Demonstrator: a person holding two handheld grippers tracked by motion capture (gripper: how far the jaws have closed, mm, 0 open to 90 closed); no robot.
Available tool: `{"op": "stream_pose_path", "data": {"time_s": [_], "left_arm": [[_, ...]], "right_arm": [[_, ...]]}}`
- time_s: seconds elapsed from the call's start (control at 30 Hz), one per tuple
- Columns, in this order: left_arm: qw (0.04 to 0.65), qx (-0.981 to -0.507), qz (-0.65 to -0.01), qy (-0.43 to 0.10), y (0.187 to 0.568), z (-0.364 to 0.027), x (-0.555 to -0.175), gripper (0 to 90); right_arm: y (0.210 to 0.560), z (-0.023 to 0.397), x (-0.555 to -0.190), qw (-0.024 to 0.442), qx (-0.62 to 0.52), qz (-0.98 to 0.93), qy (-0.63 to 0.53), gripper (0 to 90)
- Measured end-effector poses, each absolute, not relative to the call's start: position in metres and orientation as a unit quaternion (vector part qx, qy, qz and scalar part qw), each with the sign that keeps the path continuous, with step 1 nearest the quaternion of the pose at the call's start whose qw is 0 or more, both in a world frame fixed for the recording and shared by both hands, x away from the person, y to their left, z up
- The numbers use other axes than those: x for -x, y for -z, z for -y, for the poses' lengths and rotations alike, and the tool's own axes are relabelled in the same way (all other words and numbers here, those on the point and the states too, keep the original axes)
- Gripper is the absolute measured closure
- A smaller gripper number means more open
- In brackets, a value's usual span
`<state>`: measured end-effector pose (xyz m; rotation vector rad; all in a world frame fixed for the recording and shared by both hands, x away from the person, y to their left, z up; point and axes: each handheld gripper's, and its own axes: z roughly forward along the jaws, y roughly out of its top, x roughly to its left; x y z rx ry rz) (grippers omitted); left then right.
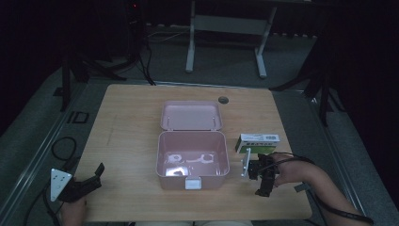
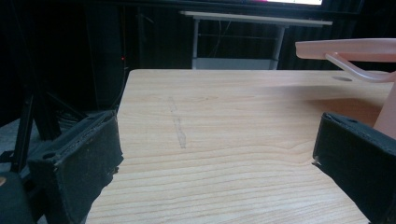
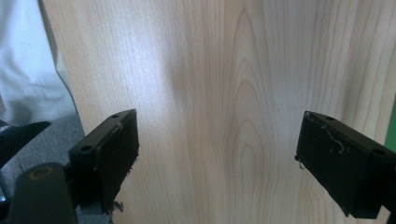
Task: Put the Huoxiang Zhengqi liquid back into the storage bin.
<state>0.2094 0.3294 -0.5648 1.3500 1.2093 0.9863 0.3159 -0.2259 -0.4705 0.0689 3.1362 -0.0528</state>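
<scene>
Pink box (image 1: 193,162) sits mid-counter, lid (image 1: 191,115) thrown back flat toward the far side; white latch on its near wall. Some pale items lie in the box bottom, too dim to identify. Green-and-white carton (image 1: 257,142) lies just right of the box, a narrow strip of bare wood between them.

Left tongs (image 1: 97,175) rest at the near-left corner of the counter (image 1: 131,117), jaws apart, holding nothing; in the left gripper view the jaws frame bare wood, with the pink box wall (image 2: 386,116) and lid overhang at the right margin. Wide open counter runs from these tongs to the box and to the far-left edge.

Right tongs (image 1: 263,188) sit near-right, just near of the carton, pointing toward the near edge, jaws wide apart and empty. Right gripper view: bare wood grain (image 3: 224,116) between the jaws, counter edge at left with grey floor and white cloth (image 3: 28,70) beyond it
</scene>
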Motion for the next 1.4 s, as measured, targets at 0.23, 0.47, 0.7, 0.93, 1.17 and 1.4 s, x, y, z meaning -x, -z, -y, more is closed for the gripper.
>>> {"op": "stream_pose_path", "data": {"time_s": [0.23,0.47,0.7,0.93,1.17,1.4], "left_arm": [[0.513,-0.562,-0.502,-0.410,0.565,-0.329,-0.209,1.0],[0.513,-0.563,-0.502,-0.410,0.565,-0.329,-0.209,1.0],[0.513,-0.563,-0.502,-0.409,0.565,-0.329,-0.209,1.0],[0.513,-0.564,-0.502,-0.410,0.565,-0.329,-0.210,1.0],[0.513,-0.564,-0.502,-0.409,0.565,-0.329,-0.209,1.0],[0.513,-0.564,-0.501,-0.408,0.565,-0.329,-0.210,1.0]], "right_arm": [[0.452,0.223,-0.317,0.008,-0.015,-1.000,0.015,15.2],[0.440,0.226,-0.322,0.018,-0.014,-1.000,0.011,15.3],[0.434,0.230,-0.330,0.027,-0.016,-0.999,0.006,15.3],[0.424,0.233,-0.339,0.037,-0.018,-0.999,0.001,17.3],[0.416,0.231,-0.348,0.045,-0.021,-0.999,0.001,17.3],[0.413,0.232,-0.361,0.051,-0.020,-0.998,0.002,17.3]]}}
